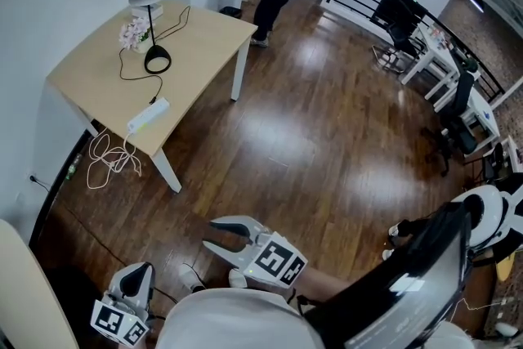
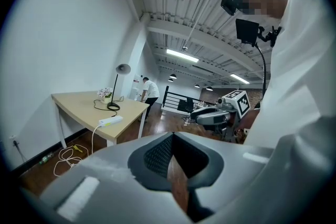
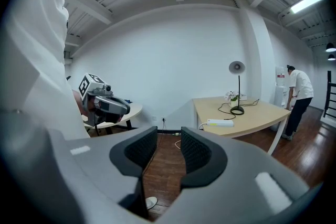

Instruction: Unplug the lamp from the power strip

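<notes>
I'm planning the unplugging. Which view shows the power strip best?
Head view: it looks down on the power strip, showing its whole top face. Both gripper views show it edge-on, small and far off.

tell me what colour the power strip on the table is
The power strip is white; the head view shows it best, near the table edge.

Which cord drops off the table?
The white cord from the power strip, looped on the floor; the black cord from the lamp lies on the tabletop.
</notes>
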`<action>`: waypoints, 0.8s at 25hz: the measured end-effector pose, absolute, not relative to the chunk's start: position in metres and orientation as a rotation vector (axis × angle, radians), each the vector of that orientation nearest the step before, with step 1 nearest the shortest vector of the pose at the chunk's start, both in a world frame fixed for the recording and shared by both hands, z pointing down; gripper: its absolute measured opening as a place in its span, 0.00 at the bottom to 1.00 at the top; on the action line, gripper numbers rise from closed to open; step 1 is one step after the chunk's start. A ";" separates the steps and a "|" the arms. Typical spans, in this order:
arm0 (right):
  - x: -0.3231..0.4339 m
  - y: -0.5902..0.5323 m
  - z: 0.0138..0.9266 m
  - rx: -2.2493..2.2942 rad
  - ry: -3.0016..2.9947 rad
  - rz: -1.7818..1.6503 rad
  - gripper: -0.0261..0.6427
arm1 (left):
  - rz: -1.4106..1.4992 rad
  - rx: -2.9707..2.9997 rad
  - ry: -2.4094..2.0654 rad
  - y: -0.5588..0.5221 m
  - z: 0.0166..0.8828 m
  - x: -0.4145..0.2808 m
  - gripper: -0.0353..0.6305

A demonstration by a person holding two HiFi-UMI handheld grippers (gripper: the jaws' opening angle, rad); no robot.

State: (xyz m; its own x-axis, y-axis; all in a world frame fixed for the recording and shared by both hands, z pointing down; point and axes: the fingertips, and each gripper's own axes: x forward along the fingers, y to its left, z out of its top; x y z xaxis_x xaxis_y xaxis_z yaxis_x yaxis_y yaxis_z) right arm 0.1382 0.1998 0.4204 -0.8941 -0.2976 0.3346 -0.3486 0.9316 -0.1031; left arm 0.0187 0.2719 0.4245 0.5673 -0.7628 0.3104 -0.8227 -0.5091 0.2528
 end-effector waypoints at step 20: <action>0.122 0.197 0.423 0.460 -2.742 0.203 0.25 | 0.244 2.447 -1.254 0.262 0.428 0.007 0.06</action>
State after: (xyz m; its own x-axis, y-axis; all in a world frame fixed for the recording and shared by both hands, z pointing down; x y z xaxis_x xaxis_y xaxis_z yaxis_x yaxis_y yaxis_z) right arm 0.1216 0.1973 0.4231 -0.8854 -0.2891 0.3640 -0.3395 0.9371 -0.0816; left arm 0.0072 0.2625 0.4283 0.5871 -0.7435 0.3201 -0.8093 -0.5302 0.2529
